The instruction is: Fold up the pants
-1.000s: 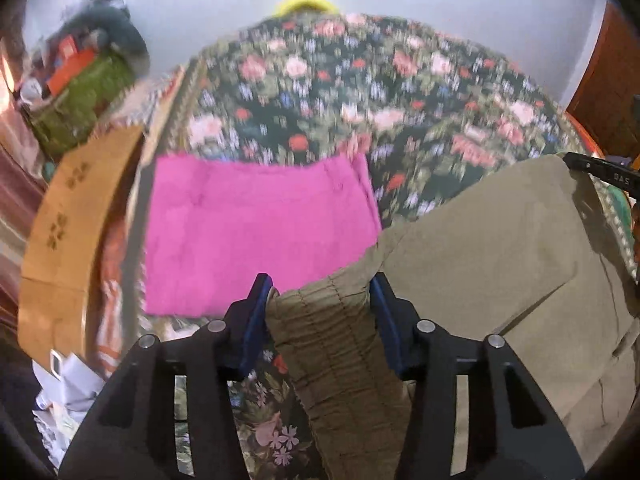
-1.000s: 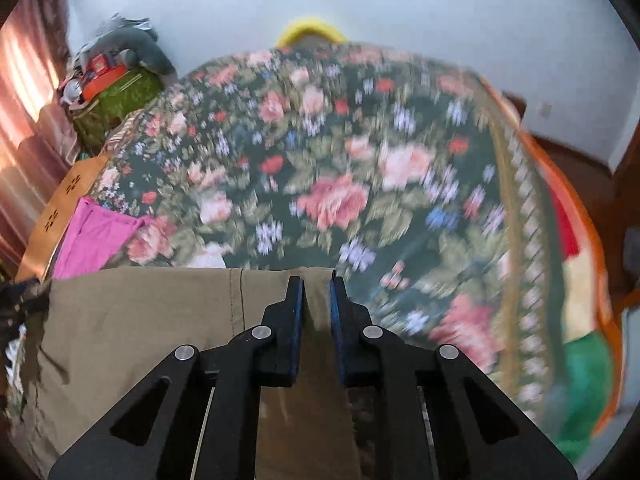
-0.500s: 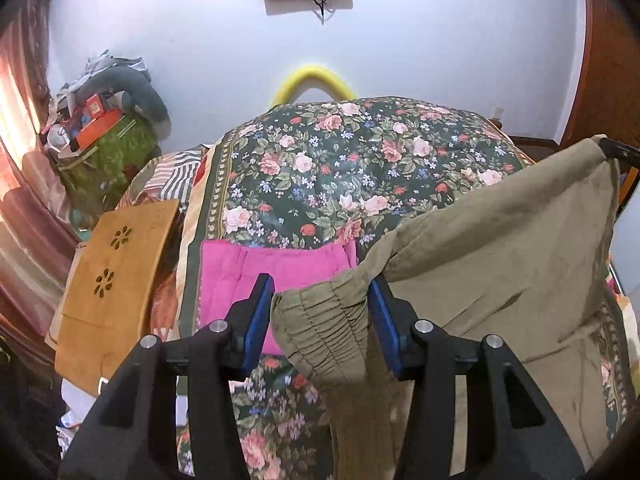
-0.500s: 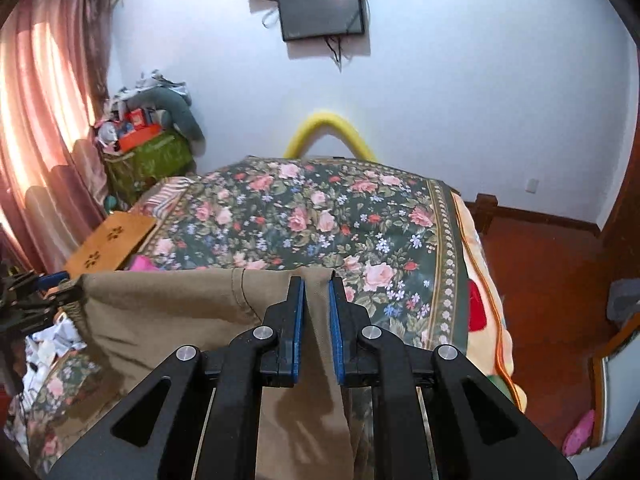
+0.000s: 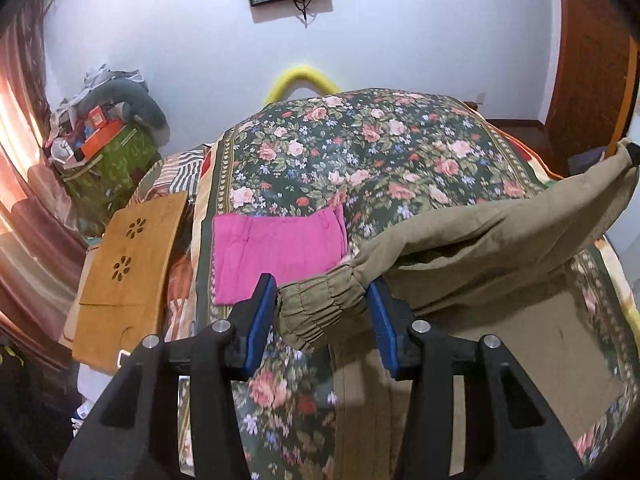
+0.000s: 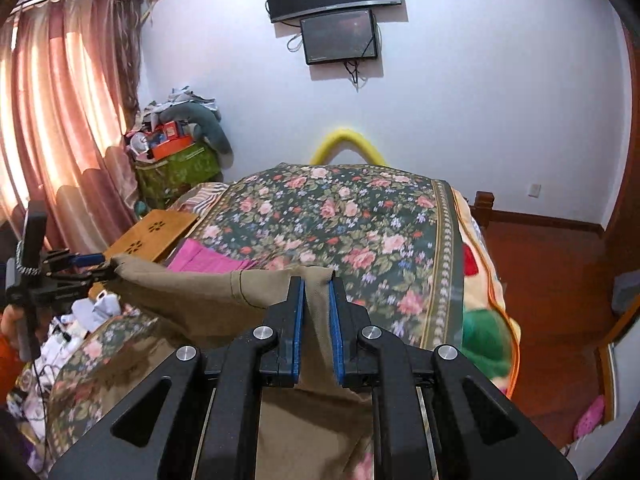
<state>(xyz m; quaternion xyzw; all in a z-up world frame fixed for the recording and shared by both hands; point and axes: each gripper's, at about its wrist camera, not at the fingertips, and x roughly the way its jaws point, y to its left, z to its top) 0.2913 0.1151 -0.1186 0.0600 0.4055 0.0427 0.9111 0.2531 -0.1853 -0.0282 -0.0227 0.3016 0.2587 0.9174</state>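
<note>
Olive-brown pants (image 5: 480,240) hang stretched in the air over a bed with a floral cover (image 5: 360,152). My left gripper (image 5: 322,294) is shut on their gathered elastic waistband (image 5: 320,308), bunched thick between the blue pads. At the far right of the left wrist view, the other corner ends in my right gripper's tip (image 5: 632,148). In the right wrist view my right gripper (image 6: 316,284) is shut on a thin fold of the pants (image 6: 200,288), and the left gripper (image 6: 98,268) holds the far corner at left. The lower cloth drapes down onto the bed.
A folded pink garment (image 5: 276,252) lies flat on the bed's left side. A wooden lap table (image 5: 128,264) leans beside the bed. A cluttered green bag (image 6: 176,168) stands by the curtain (image 6: 60,128). Screens (image 6: 336,12) hang on the far wall; wooden floor (image 6: 552,280) lies right.
Both grippers have risen and drawn back from the bed, lifting the pants with them. The far wall and screens have come into view. Both grips are unchanged.
</note>
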